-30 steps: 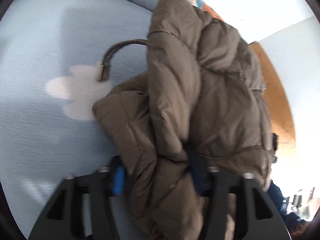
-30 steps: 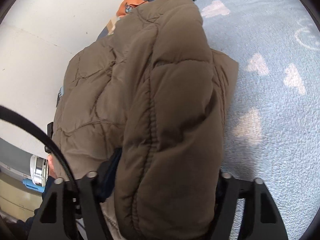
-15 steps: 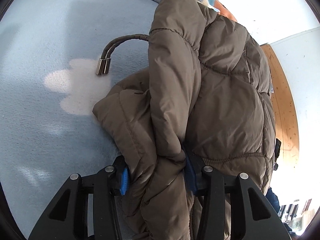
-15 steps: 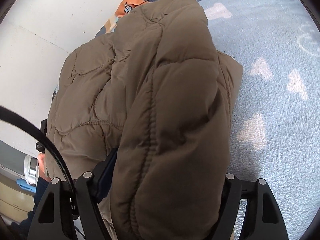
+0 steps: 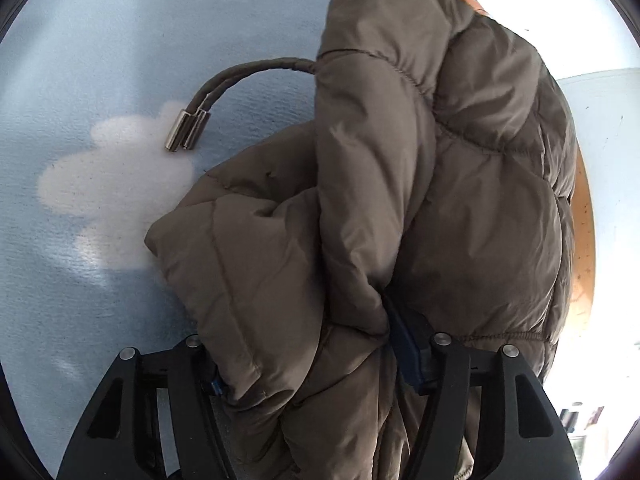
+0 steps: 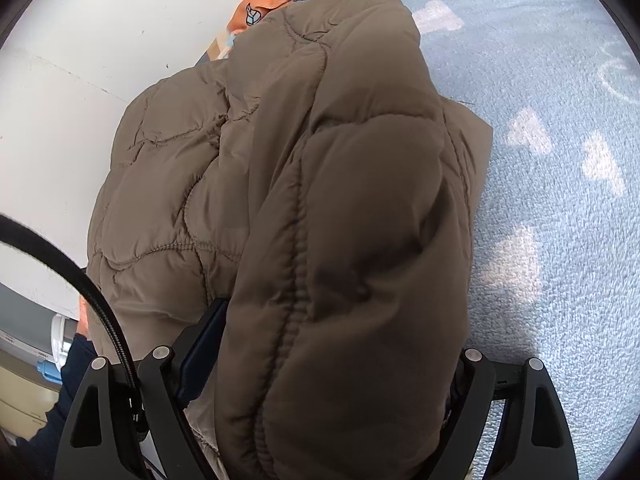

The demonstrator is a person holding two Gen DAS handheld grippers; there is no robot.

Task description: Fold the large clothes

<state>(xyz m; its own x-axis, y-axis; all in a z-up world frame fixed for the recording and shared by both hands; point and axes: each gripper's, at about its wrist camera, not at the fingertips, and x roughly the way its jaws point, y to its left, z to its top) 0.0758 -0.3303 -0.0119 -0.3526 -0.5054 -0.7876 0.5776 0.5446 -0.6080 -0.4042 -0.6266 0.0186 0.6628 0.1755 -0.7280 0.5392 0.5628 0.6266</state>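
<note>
A brown quilted puffer jacket [image 5: 400, 200] is bunched up over a light blue fleece blanket [image 5: 100, 80]. My left gripper [image 5: 312, 364] is shut on a thick fold of the jacket near its hem. A drawcord with two metal tips [image 5: 186, 134] trails out of the jacket onto the blanket. In the right wrist view the same jacket [image 6: 320, 220] fills the middle, and my right gripper [image 6: 328, 364] is shut on a fat padded roll of it. The fabric hides the fingertips of both grippers.
The blue blanket with white patches [image 6: 560, 240] spreads to the right. A patterned orange and checked pillow [image 6: 256, 8] lies by the white wall [image 6: 80, 60]. A wooden bed edge [image 5: 584, 272] runs at the right. A black cable [image 6: 80, 280] crosses the lower left.
The left gripper has moved in closer to the jacket. The jacket has shifted slightly in both views and the drawcord tips lie a little further out on the blanket. Both grips hold.
</note>
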